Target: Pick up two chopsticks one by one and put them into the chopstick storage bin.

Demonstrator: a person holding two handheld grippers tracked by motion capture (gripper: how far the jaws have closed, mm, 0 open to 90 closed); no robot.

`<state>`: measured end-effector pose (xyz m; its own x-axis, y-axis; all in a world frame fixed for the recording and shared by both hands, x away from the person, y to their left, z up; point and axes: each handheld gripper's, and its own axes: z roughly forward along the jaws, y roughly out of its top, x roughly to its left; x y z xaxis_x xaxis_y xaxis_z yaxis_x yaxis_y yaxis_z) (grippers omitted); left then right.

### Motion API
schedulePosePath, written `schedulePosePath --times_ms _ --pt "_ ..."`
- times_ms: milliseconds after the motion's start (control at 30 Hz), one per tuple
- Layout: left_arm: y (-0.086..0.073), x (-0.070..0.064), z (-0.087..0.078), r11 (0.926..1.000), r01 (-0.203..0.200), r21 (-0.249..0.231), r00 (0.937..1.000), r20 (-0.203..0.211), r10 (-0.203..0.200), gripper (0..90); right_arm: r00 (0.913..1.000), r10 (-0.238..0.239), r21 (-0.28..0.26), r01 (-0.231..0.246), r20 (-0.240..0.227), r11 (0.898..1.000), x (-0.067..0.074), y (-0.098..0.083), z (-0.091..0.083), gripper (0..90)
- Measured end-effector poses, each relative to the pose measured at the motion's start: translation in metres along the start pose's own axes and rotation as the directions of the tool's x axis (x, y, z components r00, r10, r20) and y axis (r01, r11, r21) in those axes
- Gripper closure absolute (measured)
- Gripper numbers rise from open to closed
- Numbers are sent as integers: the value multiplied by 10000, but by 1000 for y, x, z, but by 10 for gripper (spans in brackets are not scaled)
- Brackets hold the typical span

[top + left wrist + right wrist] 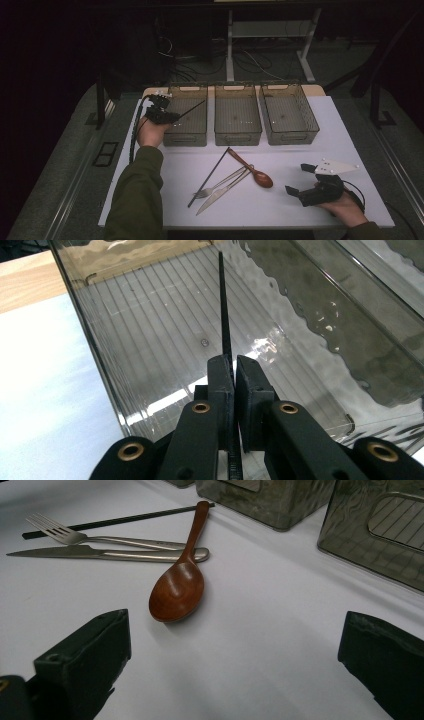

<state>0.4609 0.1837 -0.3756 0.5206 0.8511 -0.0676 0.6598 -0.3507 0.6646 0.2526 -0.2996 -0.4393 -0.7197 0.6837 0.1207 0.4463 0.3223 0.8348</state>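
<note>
My left gripper [172,119] [234,371] is shut on a thin black chopstick [192,109] [223,310], which points out over the inside of the left clear bin [188,114] [165,340]. A second black chopstick [208,177] [120,519] lies on the white table with a metal fork [220,183] [105,539], a metal knife [223,190] [100,554] and a brown wooden spoon [254,171] [180,580]. My right gripper [299,178] [235,660] rests at the near right with its jaws wide apart, nothing between them; the spoon's bowl lies just ahead of it.
Three clear plastic bins stand in a row at the back of the table: the left one, a middle bin [237,114] and a right bin [289,113] [380,535]. A wooden strip [30,282] shows behind the left bin. The table's front edge [250,225] is near.
</note>
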Motion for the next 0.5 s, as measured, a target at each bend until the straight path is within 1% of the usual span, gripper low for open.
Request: schedulePosePath --times_ms 100,200,233,300,333,367,400,467,500 --pt "0 0 1 10000 24 9 10000 -1 -24 847 10000 0 -12 0 3 10000 0 0 0 1" --pt "0 -1 1 10000 -23 -71 10000 -90 23 836 10000 0 -5 0 1 10000 0 0 0 1" --pt "0 -1 1 9999 -4 -118 9999 -103 2 789 10000 0 -2 0 -2 10000 0 0 0 1" --pt "0 -1 0 9998 -60 -187 9998 -197 57 771 10000 -4 -2 4 -3 10000 0 0 0 1" --pt "0 -2 -1 9997 -83 -232 9998 -203 78 728 10000 0 1 0 -6 10000 0 0 0 1" --pt "1 -2 -1 9995 -140 -266 9997 -222 134 707 10000 -6 3 6 -6 10000 0 0 0 1" --pt "1 -2 -2 9994 -155 -325 9996 -228 148 707 10000 -6 3 6 -6 10000 0 0 0 1" --pt "1 -3 -5 9985 -189 -522 9998 -92 184 676 10000 8 1 -8 6 10000 0 0 0 1" --pt "2 -4 -7 9979 -222 -610 9997 -77 218 676 10000 8 1 -8 6 10000 0 0 0 1"
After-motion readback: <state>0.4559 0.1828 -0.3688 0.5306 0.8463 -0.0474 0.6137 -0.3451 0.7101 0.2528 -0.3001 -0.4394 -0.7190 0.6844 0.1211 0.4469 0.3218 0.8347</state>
